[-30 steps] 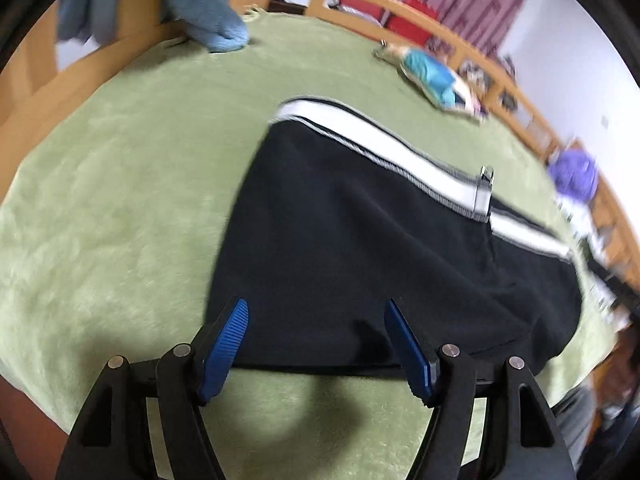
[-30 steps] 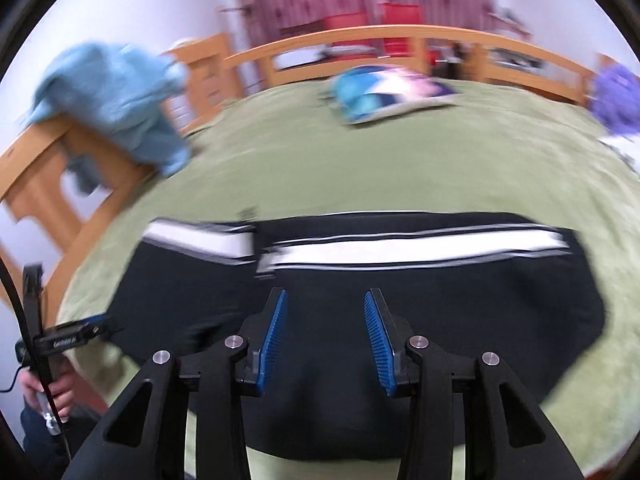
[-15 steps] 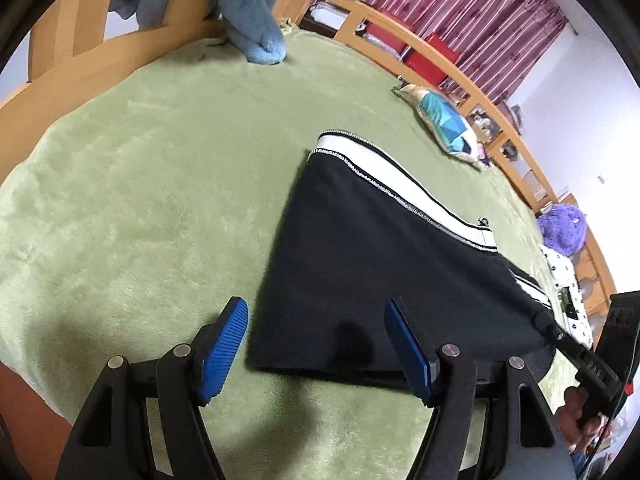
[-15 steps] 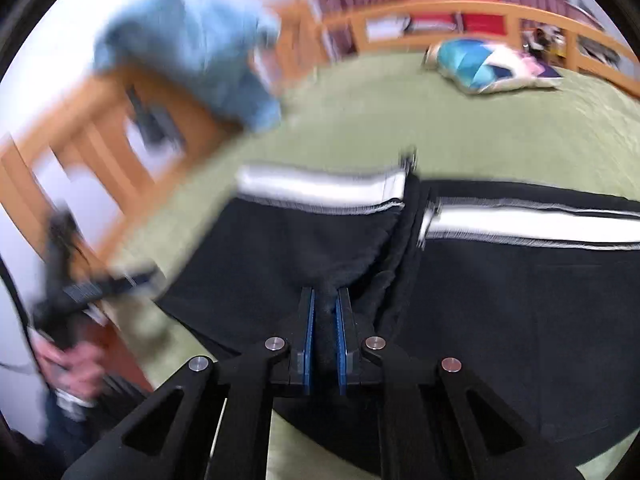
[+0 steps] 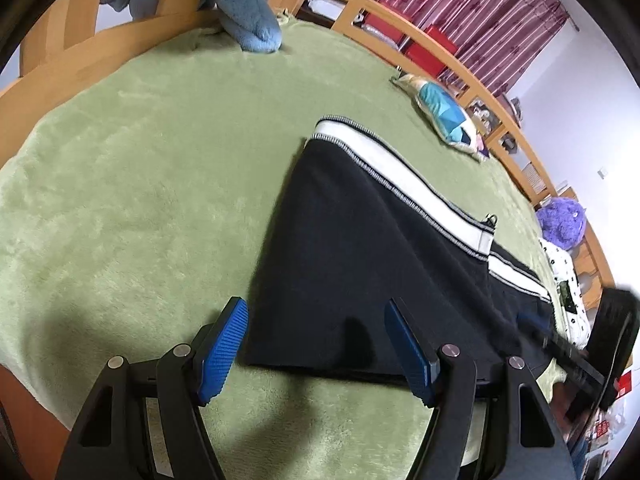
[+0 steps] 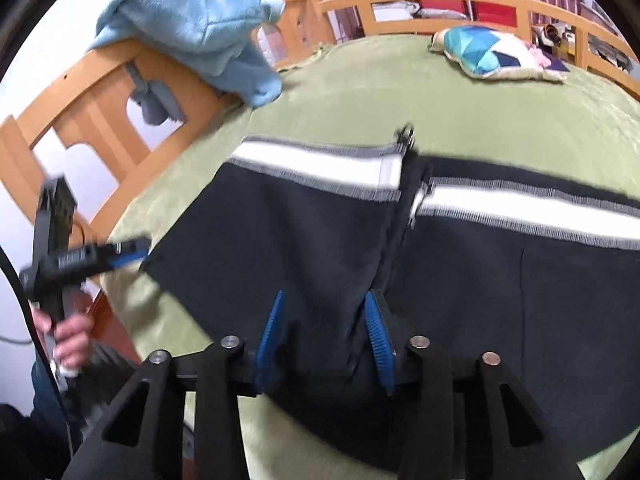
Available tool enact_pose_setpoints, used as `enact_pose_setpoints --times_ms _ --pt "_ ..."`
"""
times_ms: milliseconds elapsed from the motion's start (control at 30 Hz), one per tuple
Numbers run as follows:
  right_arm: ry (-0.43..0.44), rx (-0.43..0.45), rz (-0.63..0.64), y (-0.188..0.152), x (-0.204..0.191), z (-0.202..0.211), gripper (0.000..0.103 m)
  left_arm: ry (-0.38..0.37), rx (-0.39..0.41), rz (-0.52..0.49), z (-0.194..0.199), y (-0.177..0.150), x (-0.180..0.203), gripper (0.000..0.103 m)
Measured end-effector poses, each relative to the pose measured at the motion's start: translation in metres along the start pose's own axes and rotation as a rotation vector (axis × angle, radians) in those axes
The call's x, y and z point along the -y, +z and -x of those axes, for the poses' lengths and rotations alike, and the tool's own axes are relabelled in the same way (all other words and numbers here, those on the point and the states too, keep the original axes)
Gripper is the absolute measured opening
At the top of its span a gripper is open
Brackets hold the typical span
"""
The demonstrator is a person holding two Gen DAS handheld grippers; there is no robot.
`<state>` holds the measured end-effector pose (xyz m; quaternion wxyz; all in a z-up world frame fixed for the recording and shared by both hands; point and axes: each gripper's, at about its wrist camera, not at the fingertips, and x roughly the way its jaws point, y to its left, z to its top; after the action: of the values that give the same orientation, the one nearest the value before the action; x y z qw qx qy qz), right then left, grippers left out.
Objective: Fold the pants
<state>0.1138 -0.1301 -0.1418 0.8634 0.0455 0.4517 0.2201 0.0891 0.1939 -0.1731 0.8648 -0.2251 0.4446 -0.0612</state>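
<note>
Black pants (image 5: 360,248) with a white striped waistband lie flat on the green bed cover (image 5: 140,200), one half overlapping the other along a middle ridge. My left gripper (image 5: 316,308) is open just above the pants' near corner, nothing pinched. In the right wrist view my right gripper (image 6: 325,300) hovers low over the pants (image 6: 300,232) beside the ridge; its jaws are opening, and black cloth lies between them without being pressed. The left gripper (image 6: 128,250) shows at that view's left edge, held by a hand (image 6: 68,336).
A light blue blanket (image 6: 192,20) hangs over the wooden bed frame (image 6: 80,92) at the far left. A patterned pillow (image 6: 492,54) lies near the far rail, and a purple plush (image 5: 562,222) sits at the right end. Green cover surrounds the pants.
Half a second ago my right gripper was shut on a fold of black cloth; now its jaws stand apart and the cloth lies loose. The left gripper has stayed open over the near corner.
</note>
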Motion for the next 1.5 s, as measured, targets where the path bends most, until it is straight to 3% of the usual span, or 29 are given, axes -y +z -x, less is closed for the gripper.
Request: enact_pose_setpoints --times_ms 233,300,367,433,500,600,667,733,833,900,1000,1067,1167,1333,1500 --pt "-0.083 0.011 -0.047 0.054 0.026 -0.056 0.041 0.021 -0.009 0.002 -0.007 0.002 -0.003 0.069" --pt "-0.118 -0.017 -0.031 0.067 0.031 -0.076 0.03 0.016 -0.015 0.009 -0.009 0.003 -0.003 0.069" --pt "-0.145 -0.035 -0.01 0.074 0.034 -0.088 0.009 0.016 -0.013 0.009 -0.011 0.005 -0.003 0.069" --pt "-0.116 -0.037 0.019 0.079 0.036 -0.089 0.007 0.013 -0.012 0.005 -0.011 0.006 0.0 0.069" --pt "-0.097 0.022 0.008 0.08 0.041 -0.075 0.007 0.008 -0.014 -0.003 -0.012 0.006 0.003 0.069" --pt "-0.021 0.119 -0.098 0.089 0.062 -0.048 0.007 0.02 -0.004 -0.028 -0.012 0.006 0.009 0.069" --pt "-0.019 0.102 -0.138 0.09 0.071 -0.052 0.006 0.033 0.003 -0.047 -0.011 0.005 0.013 0.069" --pt "-0.082 0.042 -0.121 0.087 0.071 -0.069 0.007 0.039 0.005 -0.057 -0.01 0.006 0.014 0.069" --pt "-0.119 -0.049 -0.081 0.08 0.065 -0.09 0.009 0.033 0.015 -0.062 -0.006 0.005 0.014 0.069" --pt "-0.106 -0.043 -0.088 0.078 0.063 -0.08 0.016 0.033 0.021 -0.058 -0.005 0.005 0.012 0.069" --pt "-0.061 -0.018 -0.12 0.072 0.064 -0.058 0.036 0.055 0.02 -0.041 -0.007 0.004 0.006 0.069" --pt "-0.106 -0.015 -0.073 0.064 0.056 -0.044 0.047 0.072 0.005 -0.037 -0.012 0.001 0.004 0.069" --pt "-0.202 -0.007 -0.019 0.046 0.05 -0.025 0.052 0.075 -0.039 -0.008 -0.023 -0.002 -0.003 0.069" --pt "-0.311 -0.023 -0.065 0.017 0.062 0.005 0.062 0.031 -0.039 0.056 -0.026 -0.005 -0.014 0.069" --pt "-0.428 0.016 -0.102 -0.003 0.073 0.035 0.07 0.049 -0.046 0.048 -0.029 -0.007 -0.011 0.069"
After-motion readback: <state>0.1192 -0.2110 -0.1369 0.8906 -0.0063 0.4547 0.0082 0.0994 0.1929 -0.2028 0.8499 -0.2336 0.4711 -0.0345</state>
